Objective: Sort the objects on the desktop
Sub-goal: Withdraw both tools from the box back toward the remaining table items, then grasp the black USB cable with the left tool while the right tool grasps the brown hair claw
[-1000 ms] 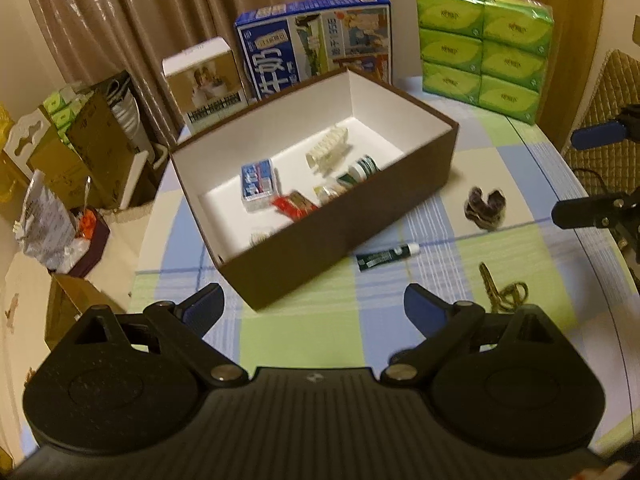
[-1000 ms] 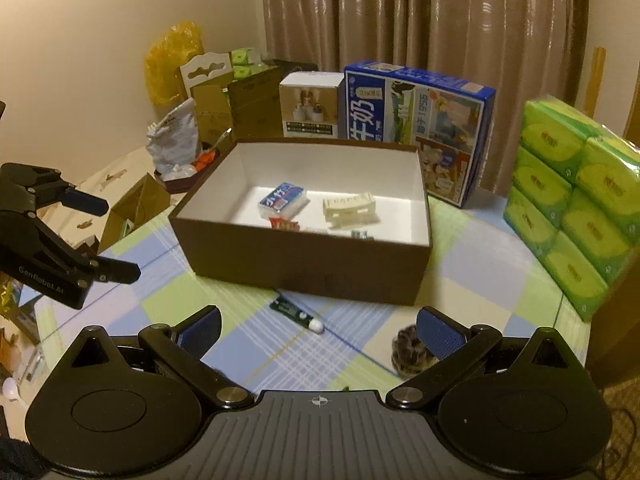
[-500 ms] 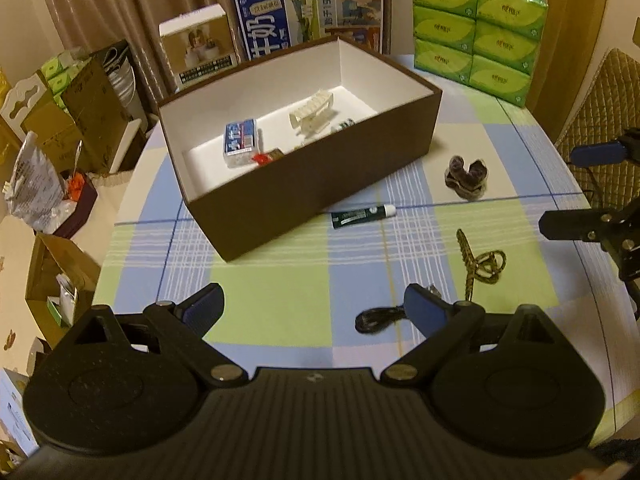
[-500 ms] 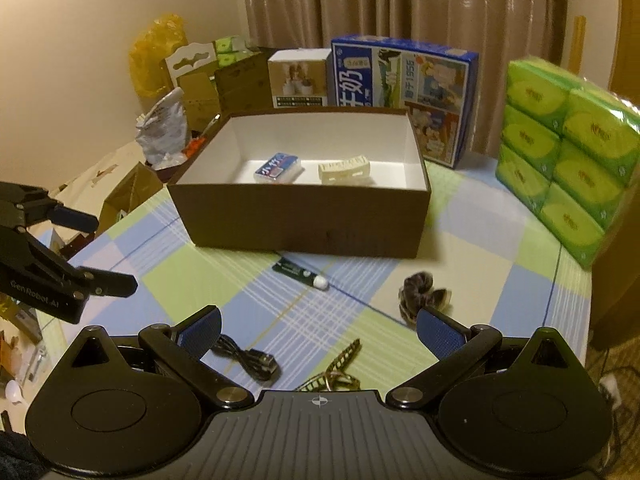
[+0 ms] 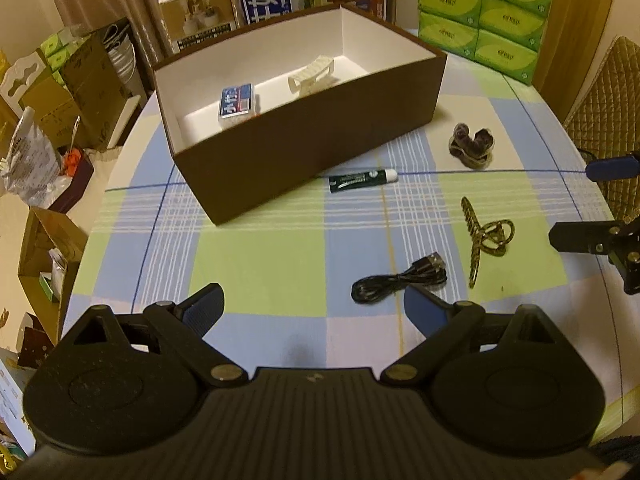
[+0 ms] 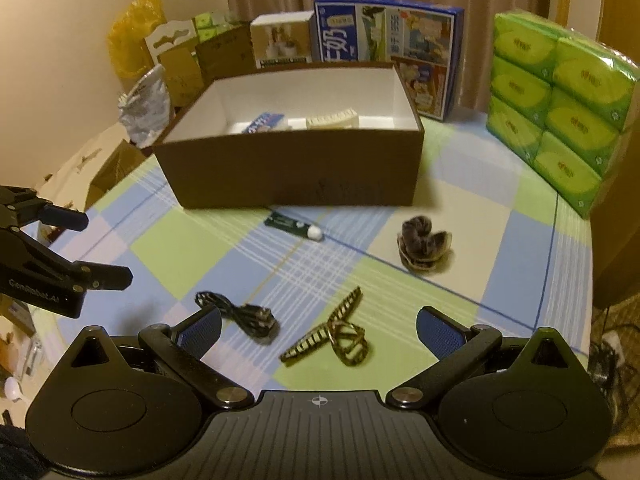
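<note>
Both the left hand-held gripper [image 5: 314, 306] and right hand-held gripper [image 6: 319, 326] are spread, empty. The coiled USB cable [image 6: 240, 316] could be snagged or uncoiled if pinched off-centre.

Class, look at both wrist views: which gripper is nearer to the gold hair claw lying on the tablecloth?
Right. The right gripper hangs just above the gold hair claw, which lies between its open jaws. The left gripper is off to the claw's left, beyond the black cable.
</note>
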`<state>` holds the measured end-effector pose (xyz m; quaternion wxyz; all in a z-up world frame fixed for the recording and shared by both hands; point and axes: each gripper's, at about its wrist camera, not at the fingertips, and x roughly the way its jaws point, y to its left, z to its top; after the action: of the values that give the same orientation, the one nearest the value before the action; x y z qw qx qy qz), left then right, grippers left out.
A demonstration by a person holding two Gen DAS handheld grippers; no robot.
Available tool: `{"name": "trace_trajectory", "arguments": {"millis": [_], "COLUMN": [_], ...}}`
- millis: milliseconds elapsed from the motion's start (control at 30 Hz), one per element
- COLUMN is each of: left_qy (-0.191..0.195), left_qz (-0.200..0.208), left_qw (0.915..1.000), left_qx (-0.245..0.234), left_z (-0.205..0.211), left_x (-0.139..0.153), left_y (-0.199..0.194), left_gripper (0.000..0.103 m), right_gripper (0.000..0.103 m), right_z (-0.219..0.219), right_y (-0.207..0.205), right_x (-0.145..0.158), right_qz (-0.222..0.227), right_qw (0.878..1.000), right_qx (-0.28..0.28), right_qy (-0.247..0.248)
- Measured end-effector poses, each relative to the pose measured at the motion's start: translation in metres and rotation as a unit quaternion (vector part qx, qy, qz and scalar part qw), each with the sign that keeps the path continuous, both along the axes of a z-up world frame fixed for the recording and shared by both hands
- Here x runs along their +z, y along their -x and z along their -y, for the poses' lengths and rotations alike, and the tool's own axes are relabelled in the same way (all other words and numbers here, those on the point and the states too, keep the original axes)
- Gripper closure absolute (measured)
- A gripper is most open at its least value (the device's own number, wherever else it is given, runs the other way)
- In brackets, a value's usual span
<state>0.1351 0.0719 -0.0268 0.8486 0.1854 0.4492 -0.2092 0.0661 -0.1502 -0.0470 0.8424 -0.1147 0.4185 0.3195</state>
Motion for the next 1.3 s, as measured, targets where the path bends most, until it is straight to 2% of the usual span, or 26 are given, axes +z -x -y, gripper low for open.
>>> {"name": "trace_trajectory", "arguments": {"millis": [333,733,933,1033,1300], "left_qy": [-0.006,-0.02,-0.029,-0.035,-0.055], "left_qz": [-0.009,-0.014,-0.017,-0.02,-0.022], "left_qw": [0.9997,0.9956,0.99,0.9856,0.9694], "left_qx": [-0.021,-0.09,-0.137,-0.164,-0.238], "left_z": [0.003,0.021,0.033,0.041,0.066], "left_x": [-0.019,-0.053,-0.072,-0.081,-0.104], "left_y": [0.0,-0.006,-0.012,-0.017,-0.021], "left_gripper": [0.008,0.01,0.013,0.02,0.033], "right_gripper": [0.002,0.002,0.002,0.002,0.002], "right_z": [0.004,0.015,0.024,0.029,0.044], "right_y": [0.0,-0.009,-0.013,-0.015,-0.016], "right_x": [-0.02,-0.055,-0.064,-0.068,-0.077], "right_qz": [-0.021,-0.055,-0.07,-0.077,-0.097], "right_qw": [0.999,0.996,0.993,0.992,0.986], "right_qx": [-0.021,-0.063,-0.082,-0.092,-0.123], "right_qy": [0.019,0.041,0.046,0.049,0.051]}}
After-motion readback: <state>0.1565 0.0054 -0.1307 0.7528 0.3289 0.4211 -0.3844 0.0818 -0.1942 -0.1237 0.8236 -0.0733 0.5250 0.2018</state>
